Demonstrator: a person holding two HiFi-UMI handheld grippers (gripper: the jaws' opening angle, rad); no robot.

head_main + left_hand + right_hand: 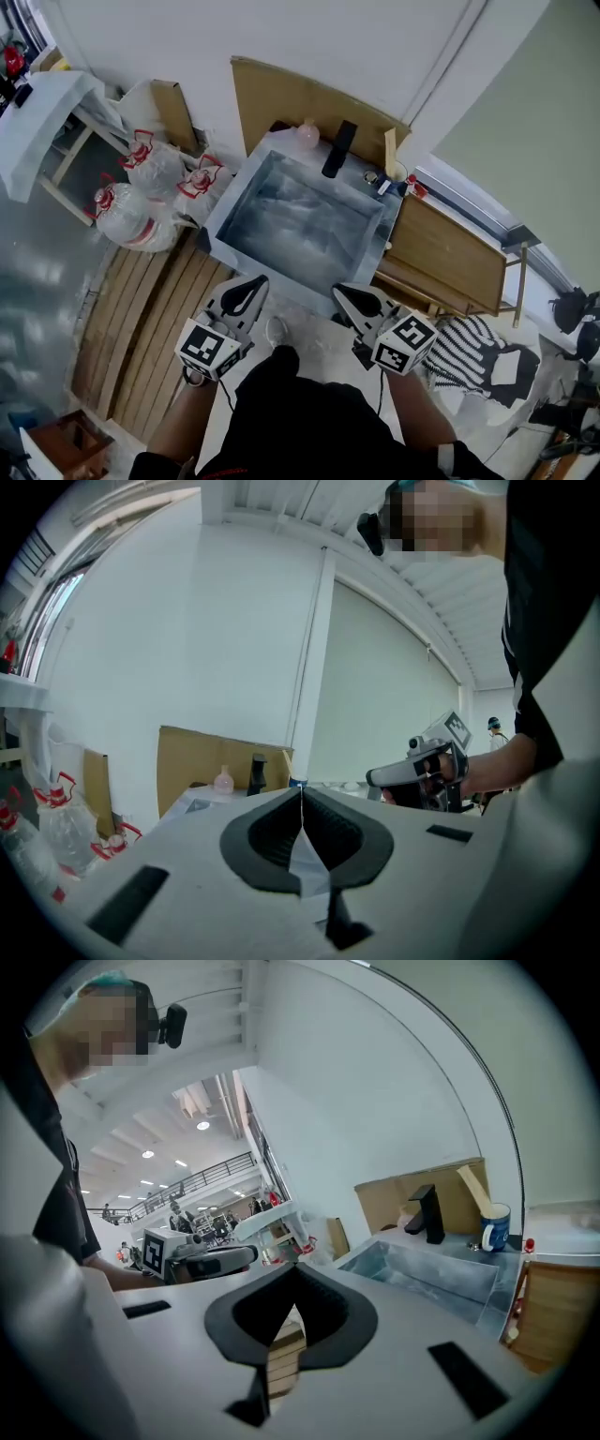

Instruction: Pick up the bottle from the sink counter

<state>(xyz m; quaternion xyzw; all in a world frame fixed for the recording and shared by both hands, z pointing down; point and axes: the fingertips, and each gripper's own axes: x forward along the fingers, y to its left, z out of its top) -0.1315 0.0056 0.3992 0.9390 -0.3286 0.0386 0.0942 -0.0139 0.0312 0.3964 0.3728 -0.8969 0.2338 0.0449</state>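
Observation:
A small pink bottle point(307, 134) stands on the back edge of the sink counter, just left of the black faucet point(337, 148). In the left gripper view the bottle point(223, 780) and the faucet point(257, 772) show far ahead, past the jaw tips. My left gripper point(246, 298) hovers in front of the sink's near rim point(272, 281), shut and empty, its tips meeting point(301, 790). My right gripper point(361, 302) is level with it on the right, also shut with nothing in it point(295, 1264). Both are well short of the bottle.
The grey sink basin point(366, 230) fills the middle. A mug point(493, 1227) sits at the counter's right end. Cardboard point(281, 98) leans on the wall behind. Bags of plastic bottles point(141, 192) lie left, a wooden cabinet point(450, 253) stands right, and wooden slats point(150, 309) cover the floor.

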